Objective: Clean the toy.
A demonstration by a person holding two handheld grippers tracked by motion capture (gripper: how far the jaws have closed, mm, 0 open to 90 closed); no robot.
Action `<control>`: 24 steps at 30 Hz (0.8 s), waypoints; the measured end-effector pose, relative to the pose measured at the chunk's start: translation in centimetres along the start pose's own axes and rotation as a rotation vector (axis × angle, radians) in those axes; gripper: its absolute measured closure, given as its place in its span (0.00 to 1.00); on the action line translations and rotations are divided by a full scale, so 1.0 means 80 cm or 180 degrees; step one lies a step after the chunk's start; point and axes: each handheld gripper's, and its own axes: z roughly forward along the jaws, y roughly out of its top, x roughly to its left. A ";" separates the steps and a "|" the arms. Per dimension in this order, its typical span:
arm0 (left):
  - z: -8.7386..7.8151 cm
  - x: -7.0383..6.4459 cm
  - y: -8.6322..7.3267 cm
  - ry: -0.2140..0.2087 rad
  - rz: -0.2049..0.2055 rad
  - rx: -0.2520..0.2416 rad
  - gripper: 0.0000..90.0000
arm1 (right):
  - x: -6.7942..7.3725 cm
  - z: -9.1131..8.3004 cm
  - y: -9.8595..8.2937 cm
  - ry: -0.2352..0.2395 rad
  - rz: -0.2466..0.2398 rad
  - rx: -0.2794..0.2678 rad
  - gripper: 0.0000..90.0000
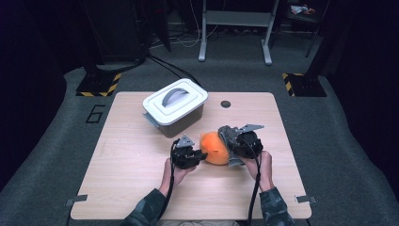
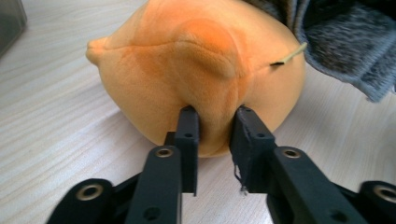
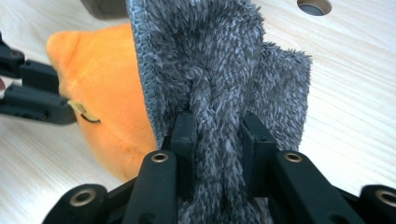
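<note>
An orange plush toy lies on the wooden table between my two grippers. My left gripper is shut on a fold of the orange plush, pinched between both jaws. A grey fuzzy cloth is draped against the toy's right side. My right gripper is shut on that grey cloth, whose pile bunches between the jaws. In the right gripper view the orange plush lies to the left, with the left gripper's fingers on it.
A white lidded box with a grey handle stands behind the toy, left of centre. A round hole is in the tabletop near the far edge. A metal frame and floor stands with striped markings lie beyond the table.
</note>
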 end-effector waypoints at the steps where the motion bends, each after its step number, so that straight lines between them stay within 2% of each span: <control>1: -0.001 0.000 -0.001 0.0026 0.0019 -0.0033 0.75 | -0.001 0.000 0.000 0.0000 0.0031 0.0023 0.78; 4: -0.003 -0.001 -0.003 0.0051 0.0072 -0.0046 0.65 | -0.007 0.004 0.001 0.0018 0.0057 0.0034 0.78; 6: -0.001 -0.003 -0.005 0.0077 0.0154 -0.0011 0.61 | -0.008 0.007 0.003 -0.0012 0.0088 0.0032 0.78; 8: 0.004 -0.006 -0.008 0.0168 0.0188 0.0040 0.55 | -0.010 0.008 0.004 -0.0003 0.0079 0.0042 0.78; 11: 0.010 -0.008 -0.010 0.0216 0.0300 0.0058 0.50 | -0.010 0.009 0.003 -0.0006 0.0116 0.0030 0.78; 12: 0.013 -0.010 -0.010 0.0259 0.0375 0.0037 0.51 | -0.010 0.009 0.003 -0.0005 0.0116 0.0022 0.78; 14: 0.015 -0.011 -0.009 0.0276 0.0521 0.0005 0.54 | -0.009 0.008 0.002 -0.0032 0.0157 0.0009 0.78; 15: 0.016 -0.011 -0.008 0.0276 0.0530 0.0007 0.57 | -0.010 0.008 0.001 -0.0044 0.0155 0.0013 0.78; 17: 0.017 -0.012 -0.007 0.0270 0.0452 -0.0044 0.67 | -0.012 0.007 0.000 -0.0026 0.0157 -0.0003 0.78; 19: 0.017 -0.012 -0.006 0.0268 0.0423 -0.0061 0.80 | -0.013 0.005 -0.001 -0.0076 0.0204 -0.0051 0.78; 20: 0.017 -0.012 -0.005 0.0257 0.0398 -0.0045 0.84 | -0.014 0.004 -0.003 -0.0085 0.0180 -0.0091 0.78; 21: 0.017 -0.012 -0.004 0.0270 0.0406 -0.0034 0.87 | -0.013 0.004 -0.004 -0.0090 0.0216 -0.0092 0.78; 24: 0.014 -0.012 0.000 0.0263 0.0368 0.0020 0.89 | -0.014 -0.001 -0.008 -0.0084 0.0155 -0.0153 0.78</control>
